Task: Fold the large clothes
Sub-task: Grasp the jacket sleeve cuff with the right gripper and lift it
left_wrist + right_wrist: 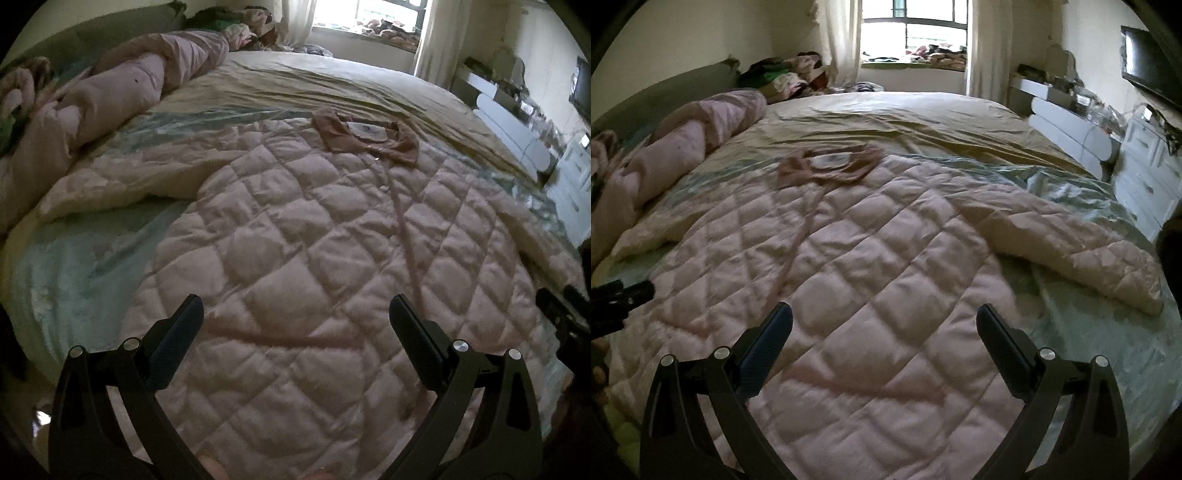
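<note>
We hold the left hand-held gripper (pixel 295 314) and the right hand-held gripper (pixel 884 321) with jaws spread wide and nothing between them, both hovering over the hem end of a pink quilted coat (pixel 314 251). The coat lies flat and face up across the bed (pixel 923 114), on a pale green sheet (pixel 1108 332). Its long axis runs away from us, with the brown collar (pixel 365 134) pointing toward the window (pixel 916 33). The sleeves (pixel 1071 251) are splayed out to either side. We judge the folding not yet begun: the coat is only spread out, so sleeves and body are all left to fold.
</note>
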Demonstrator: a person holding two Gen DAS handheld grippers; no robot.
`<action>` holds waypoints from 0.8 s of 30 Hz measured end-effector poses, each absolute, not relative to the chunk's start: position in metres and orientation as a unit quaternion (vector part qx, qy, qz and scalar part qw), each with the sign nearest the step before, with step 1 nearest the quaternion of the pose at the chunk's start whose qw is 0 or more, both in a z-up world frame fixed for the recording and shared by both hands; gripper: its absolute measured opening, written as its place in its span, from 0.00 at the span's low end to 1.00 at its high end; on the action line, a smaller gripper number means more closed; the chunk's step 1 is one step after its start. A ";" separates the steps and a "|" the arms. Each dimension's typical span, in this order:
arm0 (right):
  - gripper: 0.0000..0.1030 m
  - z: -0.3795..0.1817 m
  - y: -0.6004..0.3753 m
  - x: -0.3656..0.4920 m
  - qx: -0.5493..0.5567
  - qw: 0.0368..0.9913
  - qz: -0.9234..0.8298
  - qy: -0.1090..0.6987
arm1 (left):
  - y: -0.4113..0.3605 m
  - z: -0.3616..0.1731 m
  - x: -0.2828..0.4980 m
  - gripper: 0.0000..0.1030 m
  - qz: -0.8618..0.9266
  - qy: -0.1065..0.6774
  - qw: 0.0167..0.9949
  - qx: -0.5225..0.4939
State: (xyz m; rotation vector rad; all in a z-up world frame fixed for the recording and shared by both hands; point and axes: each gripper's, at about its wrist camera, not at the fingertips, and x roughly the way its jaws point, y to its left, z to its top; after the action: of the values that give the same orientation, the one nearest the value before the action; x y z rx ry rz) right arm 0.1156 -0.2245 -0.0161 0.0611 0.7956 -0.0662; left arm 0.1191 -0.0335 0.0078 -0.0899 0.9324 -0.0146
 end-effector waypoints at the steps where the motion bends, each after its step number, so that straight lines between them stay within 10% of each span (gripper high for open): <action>1: 0.96 -0.016 -0.230 0.121 0.035 0.920 -0.036 0.390 | -0.035 0.008 0.124 0.91 -0.007 0.451 0.891 -0.045; 24: 0.96 -0.073 -0.412 0.164 0.162 0.859 -0.233 0.426 | -0.124 -0.015 0.257 0.91 -0.060 0.486 0.872 0.015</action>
State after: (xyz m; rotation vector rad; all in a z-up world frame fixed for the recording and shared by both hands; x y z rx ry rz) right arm 0.1638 -0.4121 -0.0729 0.3395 0.8948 -0.4888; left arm 0.2566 -0.1235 -0.0151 0.0322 1.0155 -0.1248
